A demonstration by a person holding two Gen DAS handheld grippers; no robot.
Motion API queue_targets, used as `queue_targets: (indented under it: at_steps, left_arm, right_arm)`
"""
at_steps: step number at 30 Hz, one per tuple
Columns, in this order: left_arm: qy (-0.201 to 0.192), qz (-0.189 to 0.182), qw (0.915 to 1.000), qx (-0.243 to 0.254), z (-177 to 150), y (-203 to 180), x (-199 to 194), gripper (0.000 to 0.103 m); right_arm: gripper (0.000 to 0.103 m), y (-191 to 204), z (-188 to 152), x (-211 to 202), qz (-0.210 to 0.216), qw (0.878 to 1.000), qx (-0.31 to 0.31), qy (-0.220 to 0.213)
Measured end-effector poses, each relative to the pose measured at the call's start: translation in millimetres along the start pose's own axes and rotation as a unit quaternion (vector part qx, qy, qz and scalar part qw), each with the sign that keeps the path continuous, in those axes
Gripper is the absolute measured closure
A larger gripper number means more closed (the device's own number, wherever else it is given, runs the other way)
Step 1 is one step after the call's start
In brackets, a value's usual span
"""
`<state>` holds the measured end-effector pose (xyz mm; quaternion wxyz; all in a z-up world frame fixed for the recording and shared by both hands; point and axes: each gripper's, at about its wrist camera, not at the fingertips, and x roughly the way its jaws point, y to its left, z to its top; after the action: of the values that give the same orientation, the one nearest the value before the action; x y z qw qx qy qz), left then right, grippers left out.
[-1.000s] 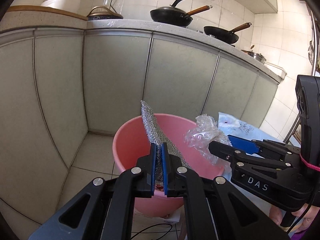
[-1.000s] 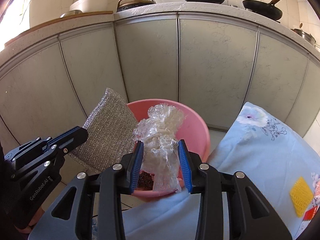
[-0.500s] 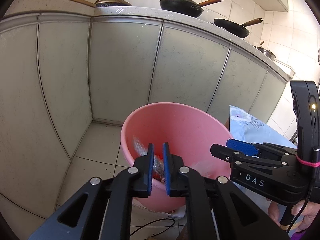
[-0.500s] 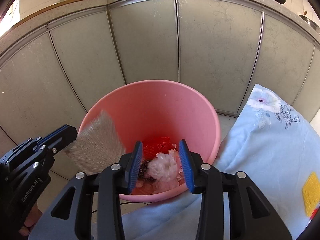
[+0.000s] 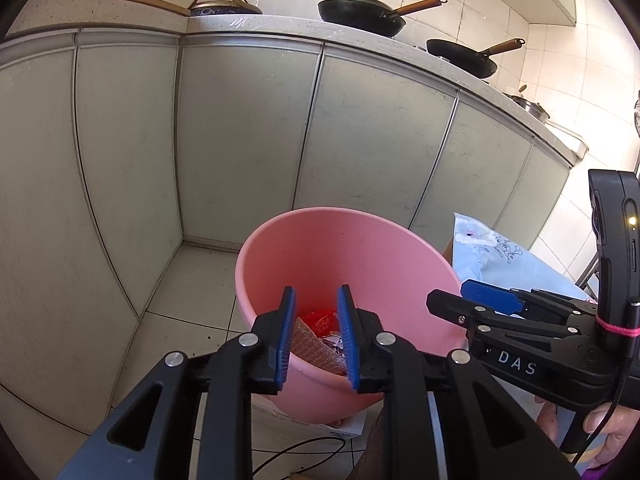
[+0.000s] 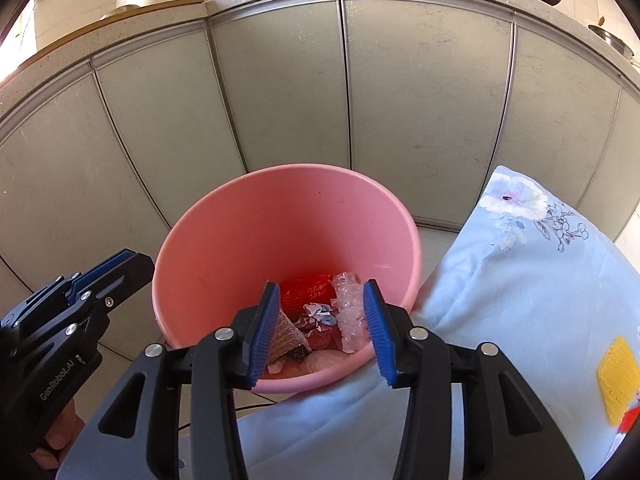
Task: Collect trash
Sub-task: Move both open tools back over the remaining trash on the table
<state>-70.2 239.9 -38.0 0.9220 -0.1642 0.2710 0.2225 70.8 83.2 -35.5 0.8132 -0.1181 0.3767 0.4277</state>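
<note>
From your left wrist camera, the left tongs (image 5: 316, 336) stand open and empty over the near rim of the pink bucket (image 5: 404, 256). Inside lie the scouring pad (image 5: 314, 348), tilted with a corner pointing up, and a red wrapper (image 5: 320, 318) behind it.

From your right wrist camera, the right tongs (image 6: 320, 334) also gape open, holding nothing. In the bucket (image 6: 240, 240) the crumpled clear plastic (image 6: 352, 316) runs lengthwise up the right side, paper scraps (image 6: 318, 316) between it and the pad (image 6: 286, 336). A floral cloth (image 6: 520, 280) touches the bucket's right rim.
</note>
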Motion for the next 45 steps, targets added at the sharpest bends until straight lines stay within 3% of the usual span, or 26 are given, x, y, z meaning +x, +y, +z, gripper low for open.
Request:
queue_targets:
  at_steps: [26,32,45]
  left_arm:
    - [-0.018,-0.029,0.9984,0.045,2.1,-48.4,-38.2,0.081]
    - [-0.015,-0.046,0.9970,0.060,-2.2,-68.6,-43.5,0.075]
    - [0.021,-0.108,0.9898,0.090,-18.2,-120.8,-48.9,0.058]
  right_arm:
    - [0.059,-30.8,-32.4,-70.2,-0.014,0.999,0.029,-0.034]
    - [0.059,-47.0,-52.4,-88.6,-0.027,0.998,0.041,-0.031]
    - [0.059,-99.0,-92.1,-152.3,-0.102,0.990,0.082,-0.045]
